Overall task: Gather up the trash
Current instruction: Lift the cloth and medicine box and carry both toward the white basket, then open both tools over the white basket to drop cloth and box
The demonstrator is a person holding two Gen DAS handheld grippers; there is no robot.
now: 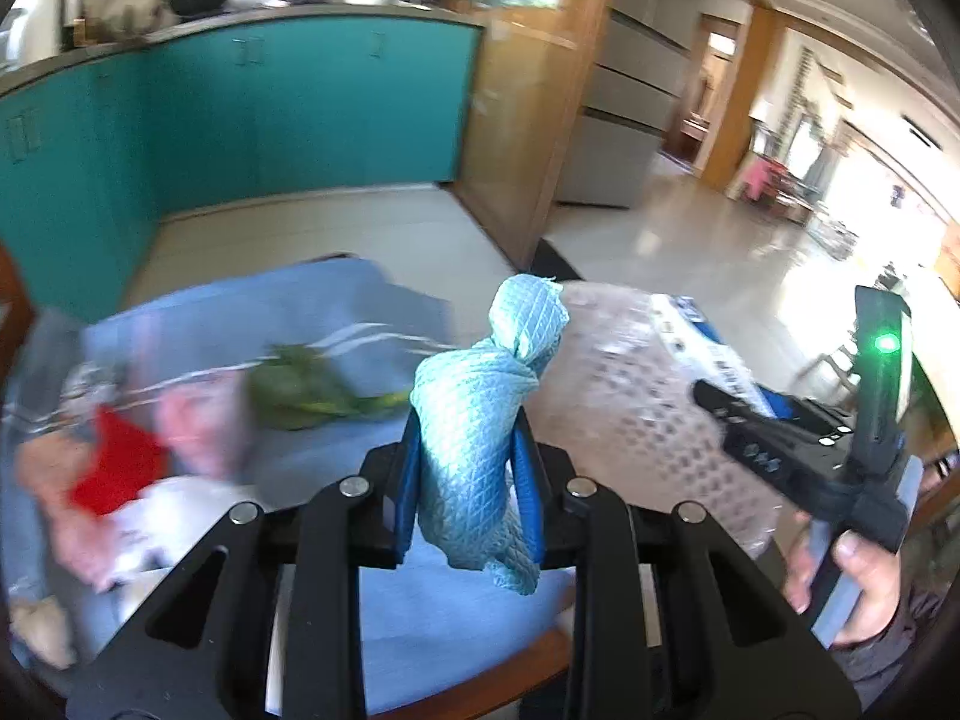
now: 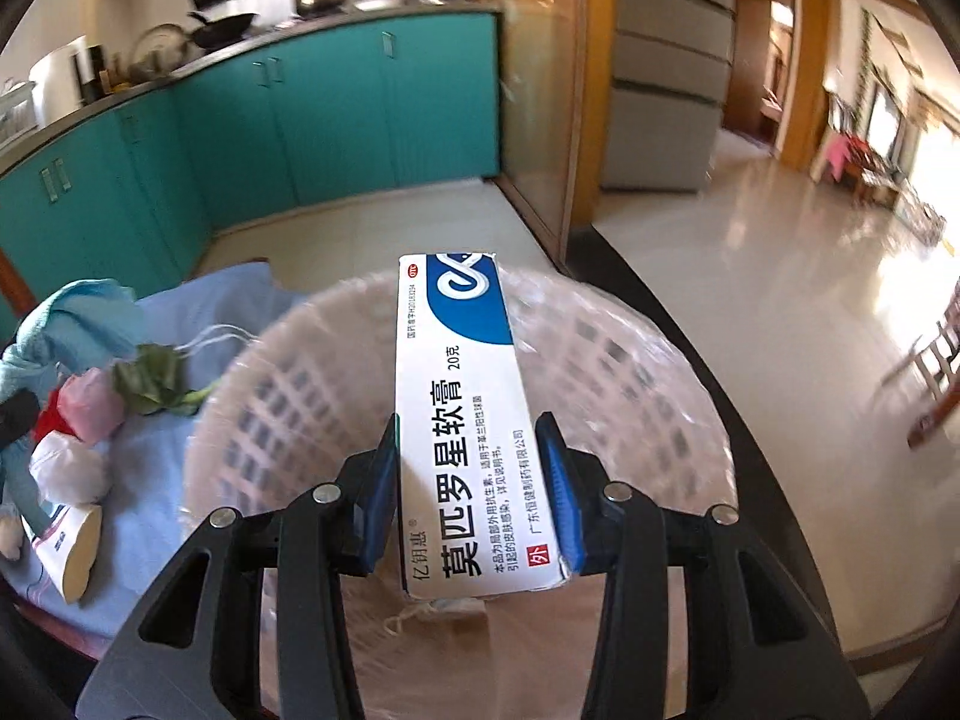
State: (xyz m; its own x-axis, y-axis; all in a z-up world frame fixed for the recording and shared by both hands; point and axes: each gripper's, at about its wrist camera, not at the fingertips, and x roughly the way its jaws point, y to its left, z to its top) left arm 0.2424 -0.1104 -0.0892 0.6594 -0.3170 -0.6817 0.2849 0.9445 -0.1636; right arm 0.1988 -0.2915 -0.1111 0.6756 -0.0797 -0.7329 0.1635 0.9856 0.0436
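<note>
Above the pale pink lattice basket (image 2: pixel 456 420), lined with a clear plastic bag, the right gripper (image 2: pixel 474 480) clamps a long white and blue ointment box (image 2: pixel 462 414) between its blue pads; the box is printed with black Chinese characters and a small red square, and it points away from the camera over the basket's open mouth. Just left of the basket, the left gripper (image 1: pixel 471 480) pinches a crumpled light blue cloth (image 1: pixel 474 438) with a quilted diamond weave, its twisted top standing above the pads and a loose end hanging below them. Further left of the basket, on a blue tablecloth (image 2: pixel 150 468), lie more scraps: a wilted green leaf (image 2: pixel 153 381), a pink wad (image 2: pixel 93 405), a white wad (image 2: pixel 69 471), something red that is blurred, and a paper cup (image 2: pixel 72 552) on its side. Right of the basket in the left wrist view, a hand (image 1: pixel 864 582) holds the right gripper's grey handle.
</note>
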